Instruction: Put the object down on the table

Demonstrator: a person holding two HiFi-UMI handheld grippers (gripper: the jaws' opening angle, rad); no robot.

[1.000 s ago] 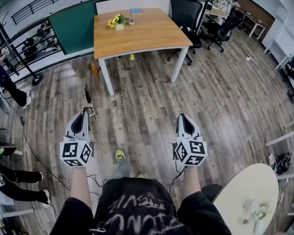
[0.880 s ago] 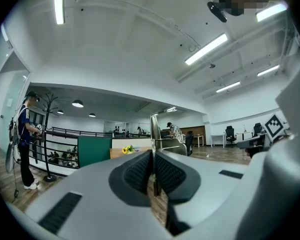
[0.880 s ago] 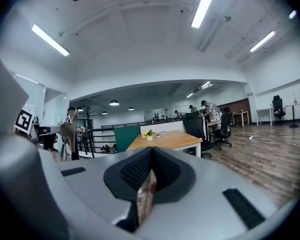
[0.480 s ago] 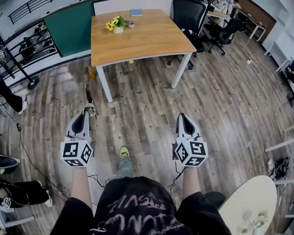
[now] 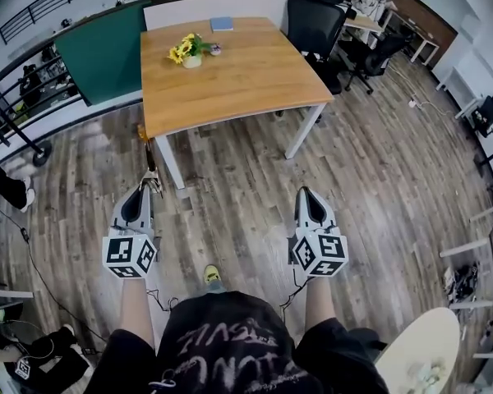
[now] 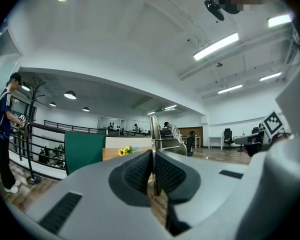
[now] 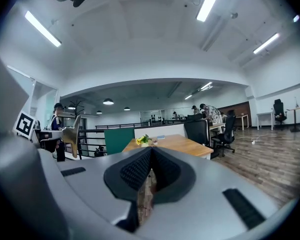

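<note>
My left gripper [image 5: 150, 189] is shut on a thin metal utensil [image 5: 148, 164] that sticks up and forward from its jaws over the wooden floor. In the left gripper view the pads [image 6: 140, 171] clamp its lower end and the shiny upper part [image 6: 162, 136] rises above them. The right gripper [image 5: 306, 194] is held level beside it, shut with nothing between its pads [image 7: 162, 171]; from there the utensil [image 7: 70, 134] shows at the far left. The wooden table [image 5: 230, 72] stands ahead, short of both grippers.
On the table's far part sit a pot of yellow flowers [image 5: 185, 52] and a blue book [image 5: 222, 24]. A black office chair [image 5: 316, 23] stands at its right, a green board [image 5: 99, 48] at its left. A round cream table [image 5: 411, 355] lies behind on the right.
The wooden table has come nearer and lower in the head view as the person walks toward it. Both grippers keep their pose, and the utensil stays in the left one.
</note>
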